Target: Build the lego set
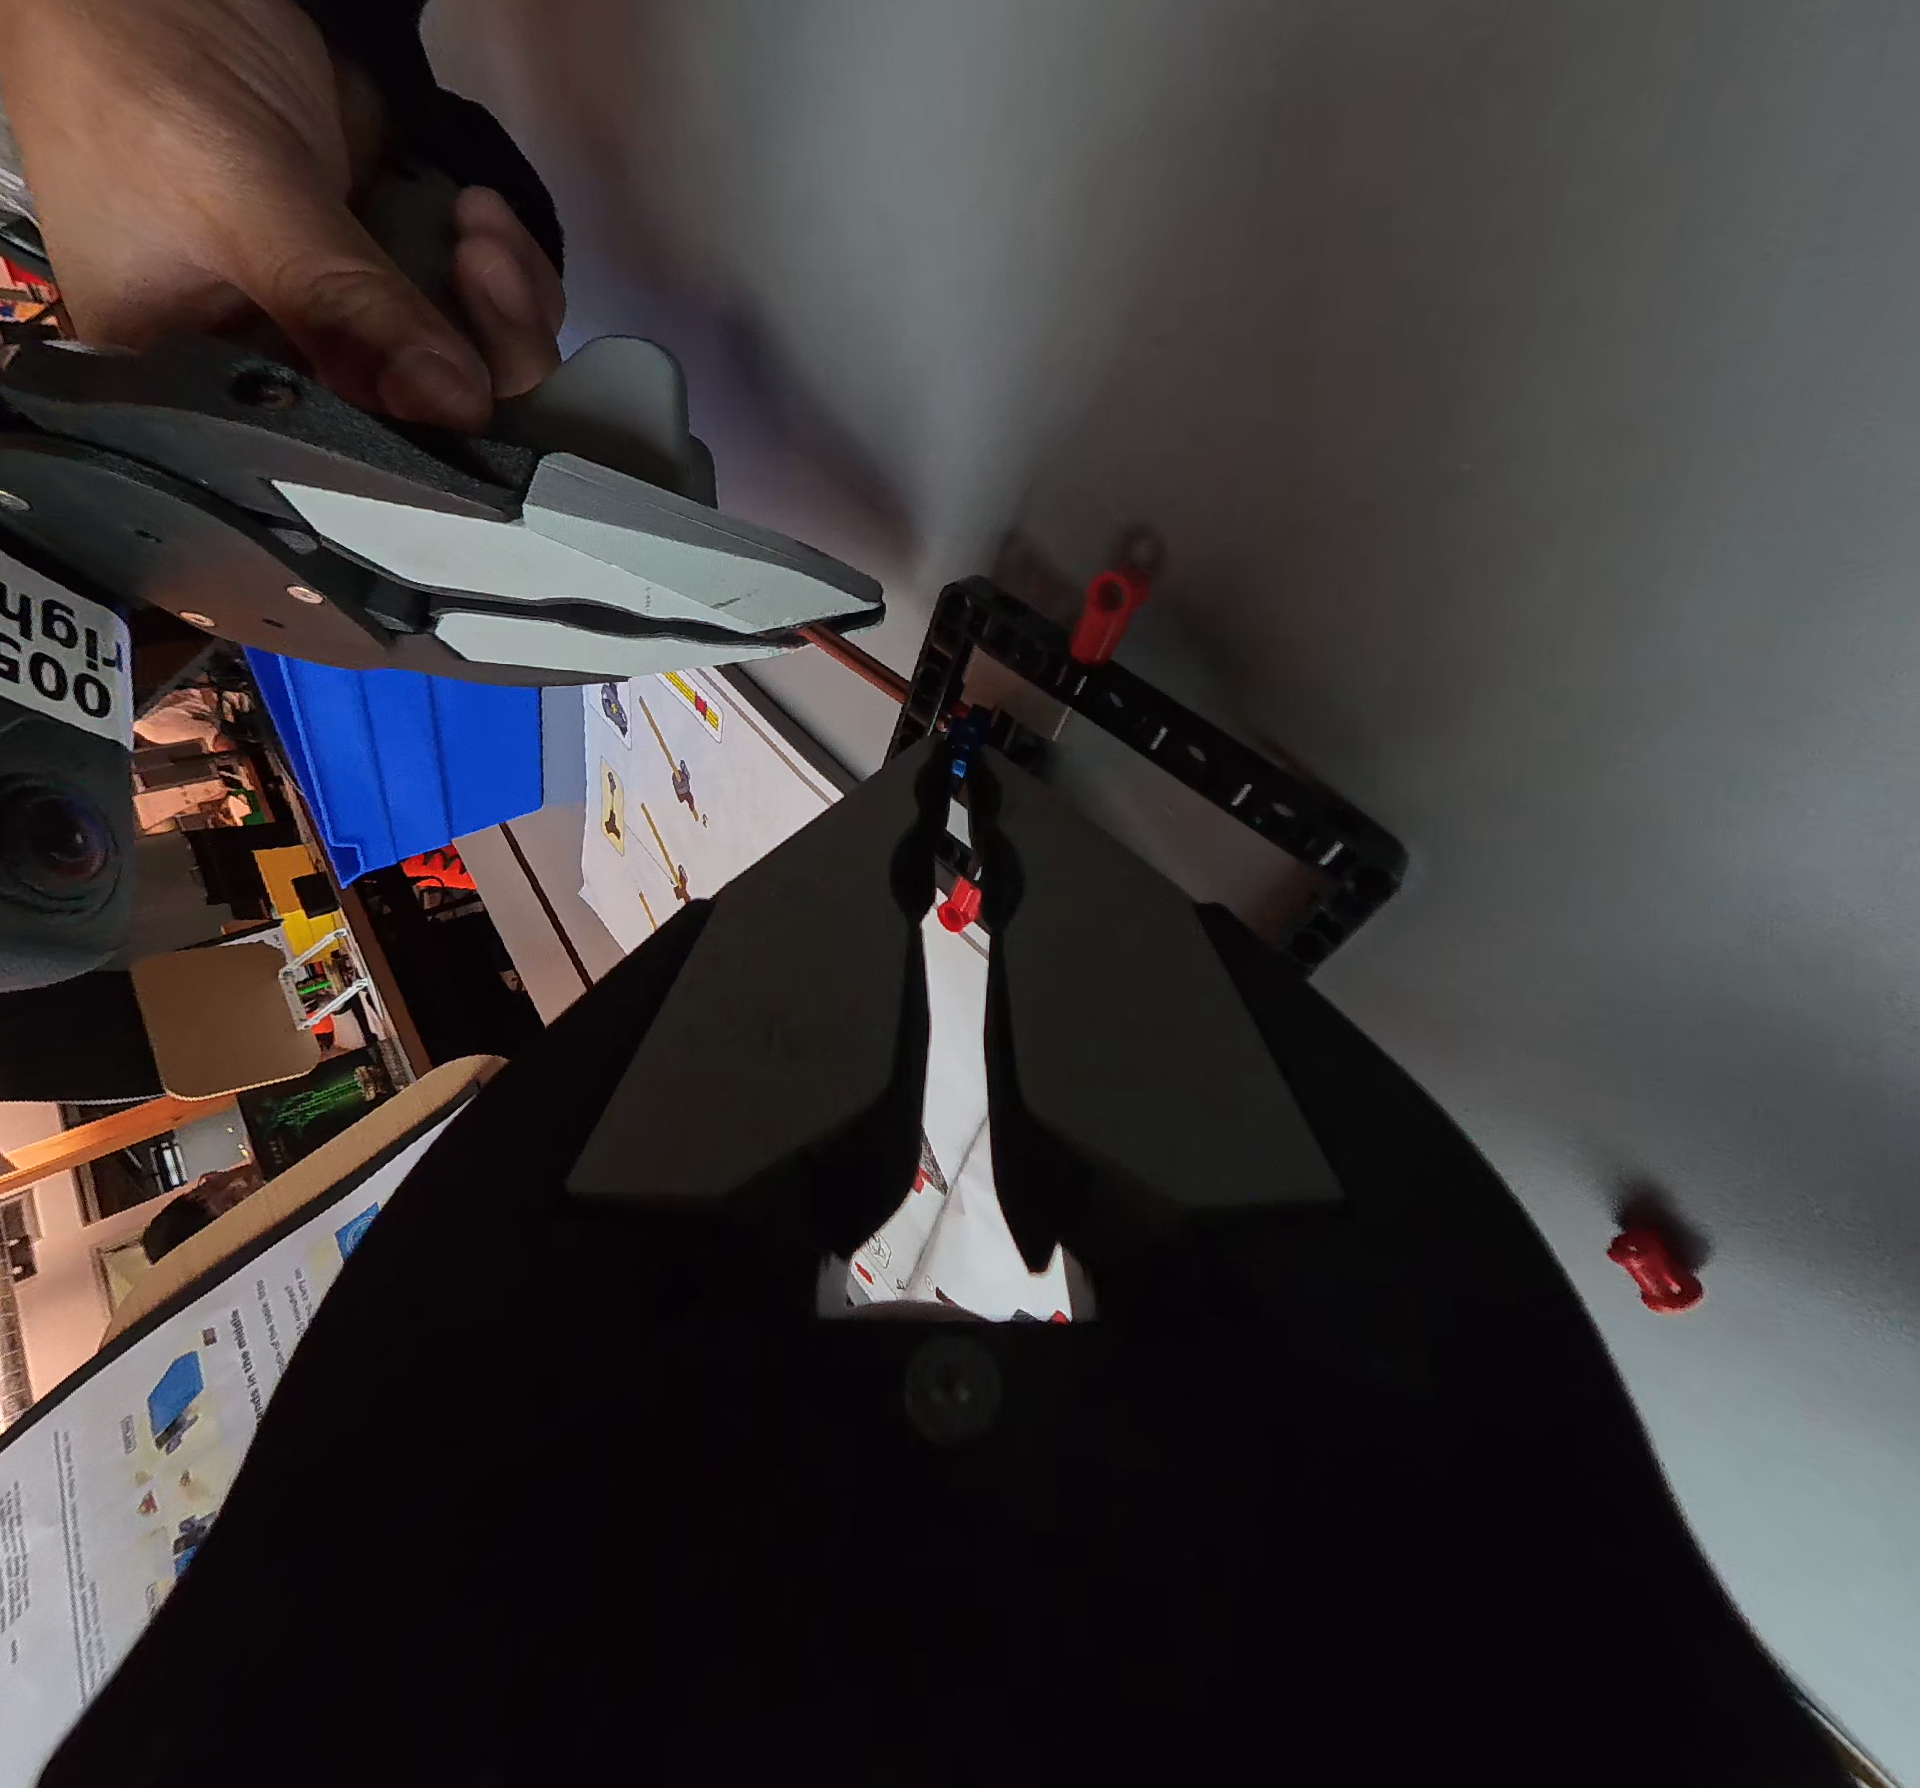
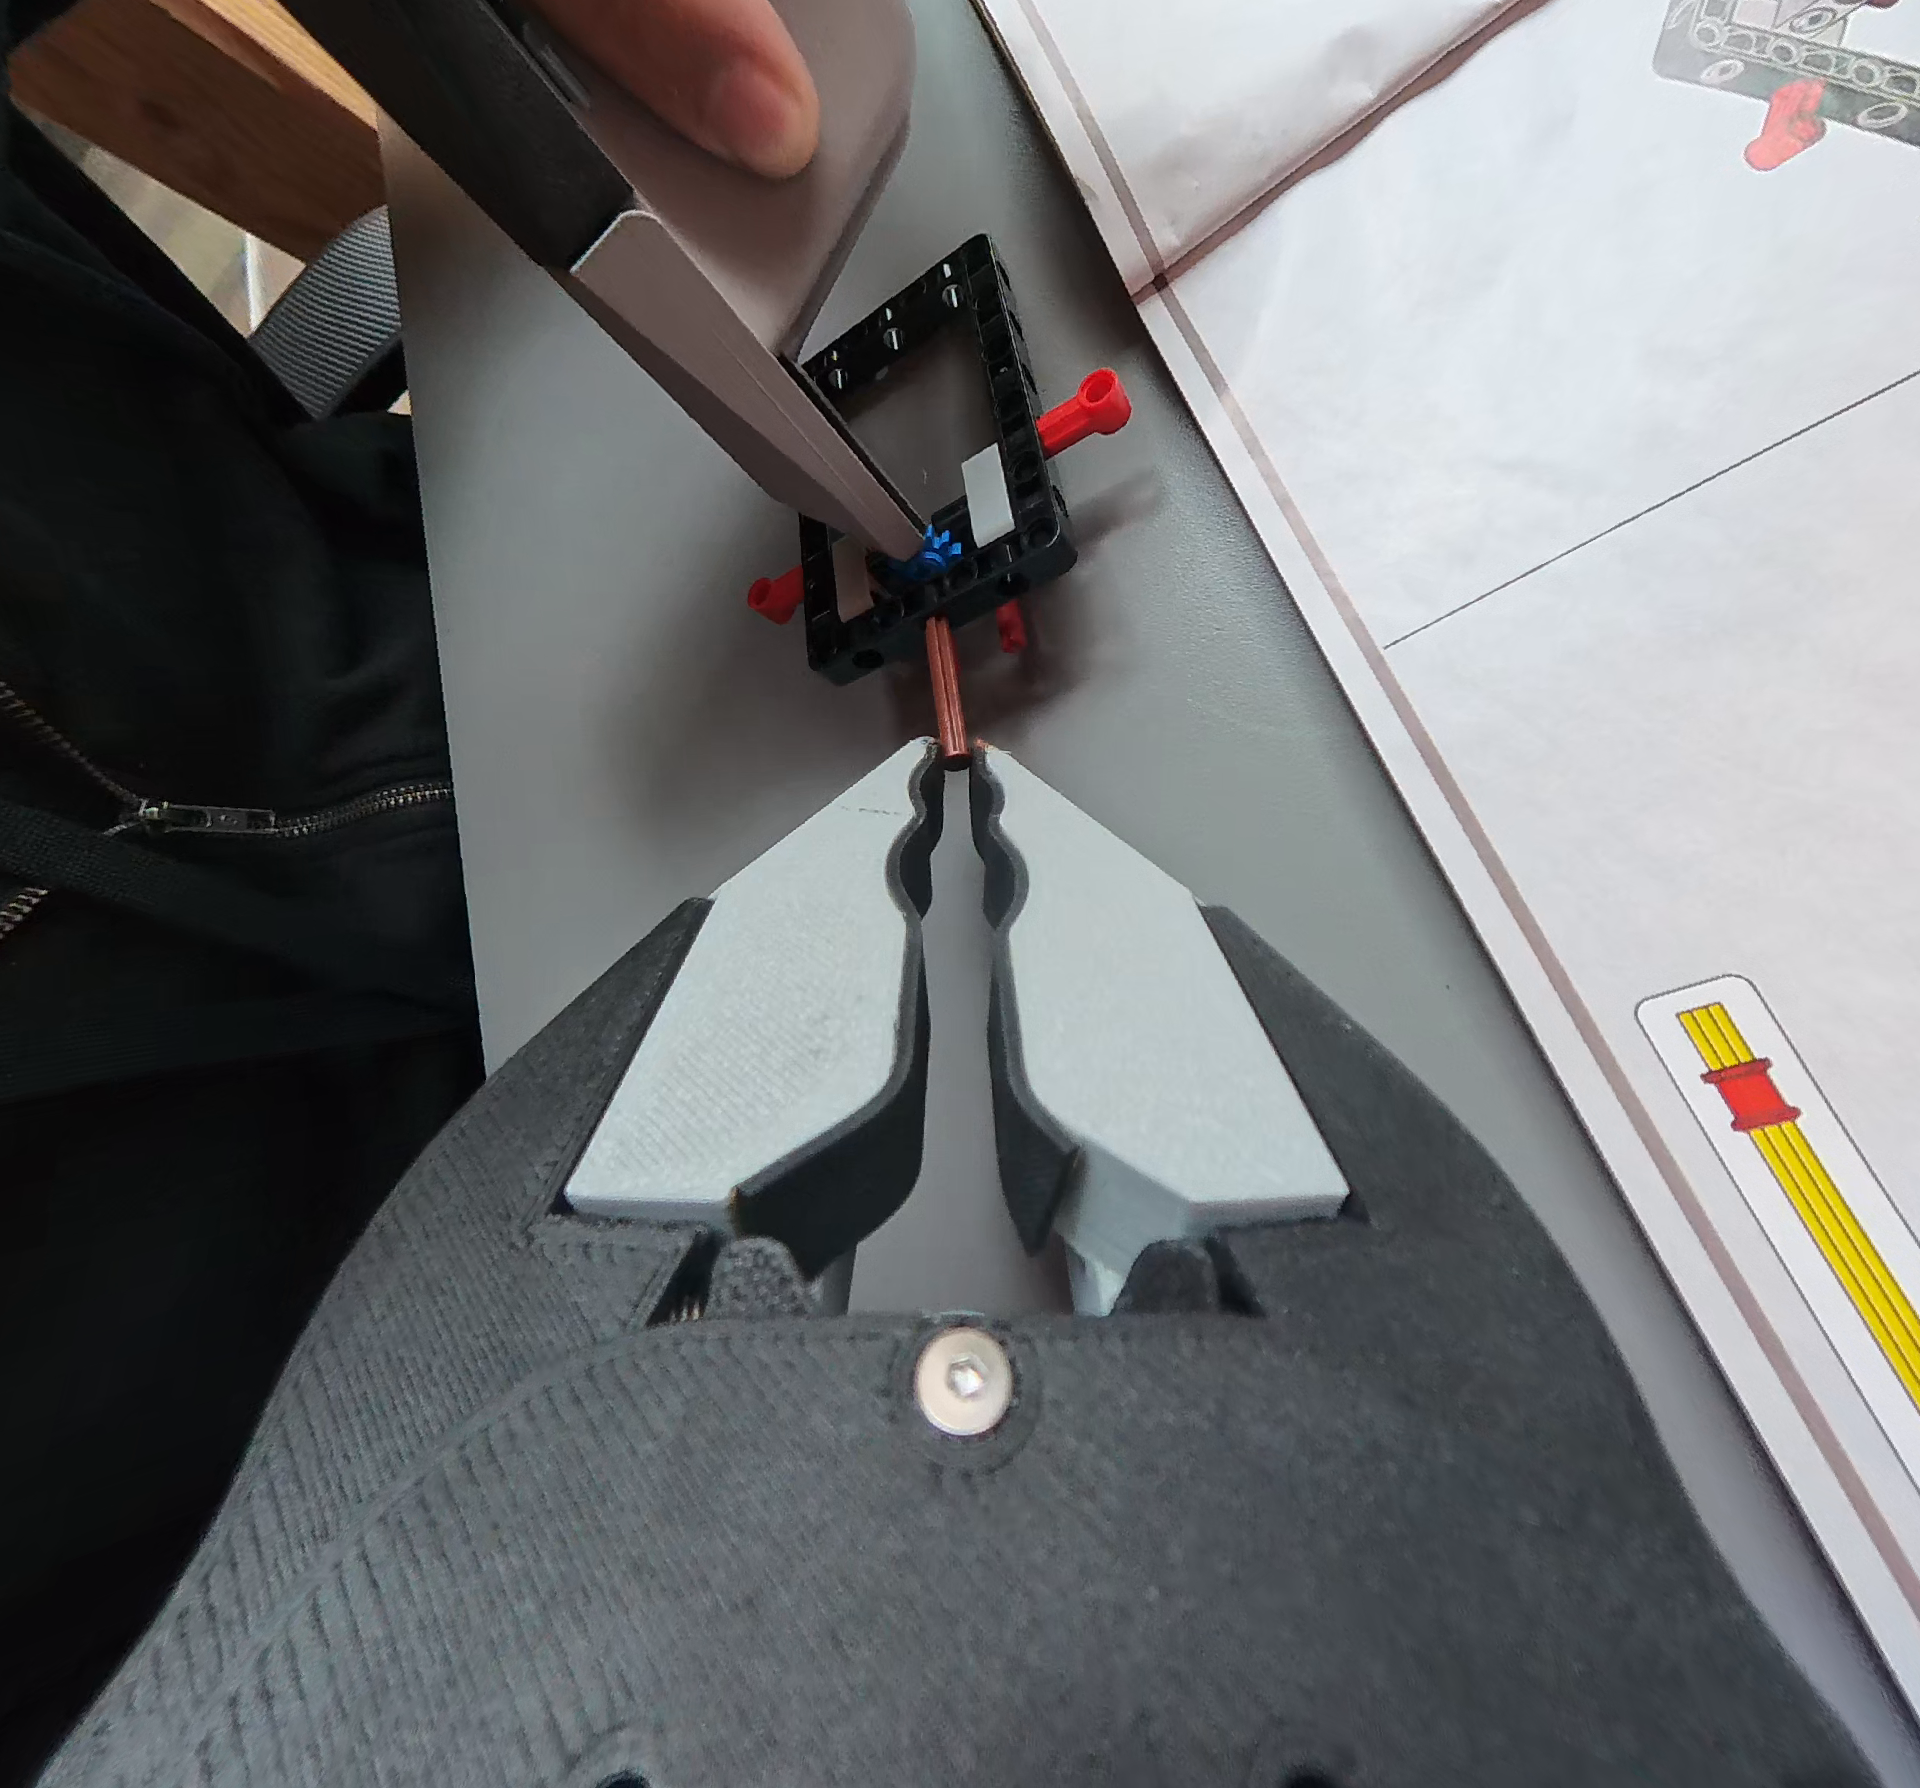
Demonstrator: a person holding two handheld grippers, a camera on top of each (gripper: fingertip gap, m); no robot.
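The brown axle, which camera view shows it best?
The right wrist view: the brown axle runs in the open from the right tongs into the black frame. The left wrist view shows only a short, dim stretch beyond those tongs.

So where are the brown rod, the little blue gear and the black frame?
brown rod (image 2: 948, 694), right wrist view, mid-length of its shaft.
blue gear (image 2: 932, 554), right wrist view, on its teeth.
black frame (image 2: 1023, 434), right wrist view, its right-hand beam.
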